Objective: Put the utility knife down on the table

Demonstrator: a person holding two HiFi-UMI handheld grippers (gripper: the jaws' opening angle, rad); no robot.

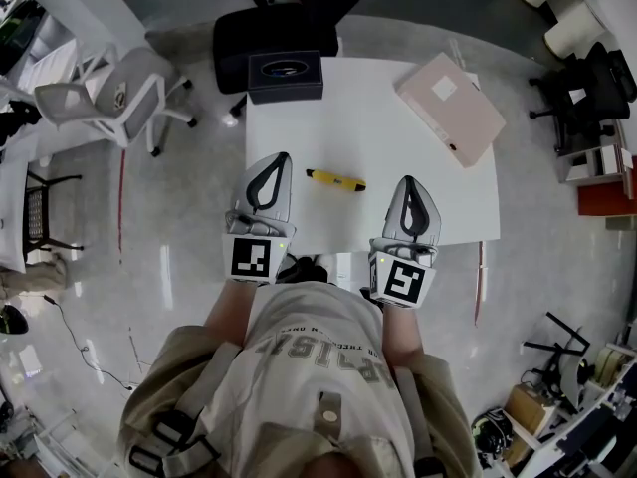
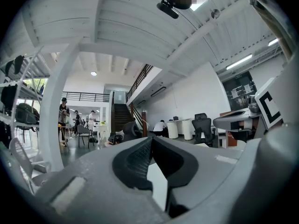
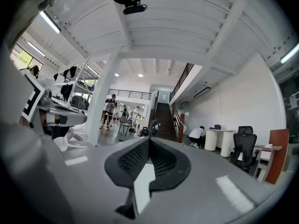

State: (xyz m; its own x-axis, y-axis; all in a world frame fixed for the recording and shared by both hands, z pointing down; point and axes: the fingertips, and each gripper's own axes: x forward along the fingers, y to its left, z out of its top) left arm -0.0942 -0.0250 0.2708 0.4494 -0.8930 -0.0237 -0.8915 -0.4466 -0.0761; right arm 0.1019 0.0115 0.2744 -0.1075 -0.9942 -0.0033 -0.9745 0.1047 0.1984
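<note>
Nearest, bottom of the head view: the person's torso in a pale sweatshirt (image 1: pixel 318 366), forearms reaching up-frame towards the table.

Left gripper (image 1: pixel 283 159): over the table's near edge, left of centre. Jaws fully together. Its own view shows the ribbed pads meeting along one seam, with nothing between them. Holds nothing and touches nothing that I can see.

Right gripper (image 1: pixel 408 181): over the near edge, right of centre. Jaws likewise closed tight, pads meeting, empty.

Utility knife (image 1: pixel 335 179): lies flat on the white table (image 1: pixel 398 147), between the two grippers and slightly beyond their tips, apart from both. Long axis runs roughly left to right in the frame. Yellow body, with a darker end towards the right. Cannot tell whether the blade is out.

Handling, as a judgement: light, rigid and slim, so it needs little squeeze. The smooth casing could skid on the bare tabletop or twist in the pads. The best hold is across the narrow mid-body, clear of the blade end, whichever end that is. As it lies, the knife is already down on the table.

Further back: a dark box (image 1: pixel 286 76) sits at the table's far left corner. A pink folder (image 1: pixel 450 108) lies skewed at the far right corner. A black office chair (image 1: pixel 289 18) stands beyond the far edge.
</note>
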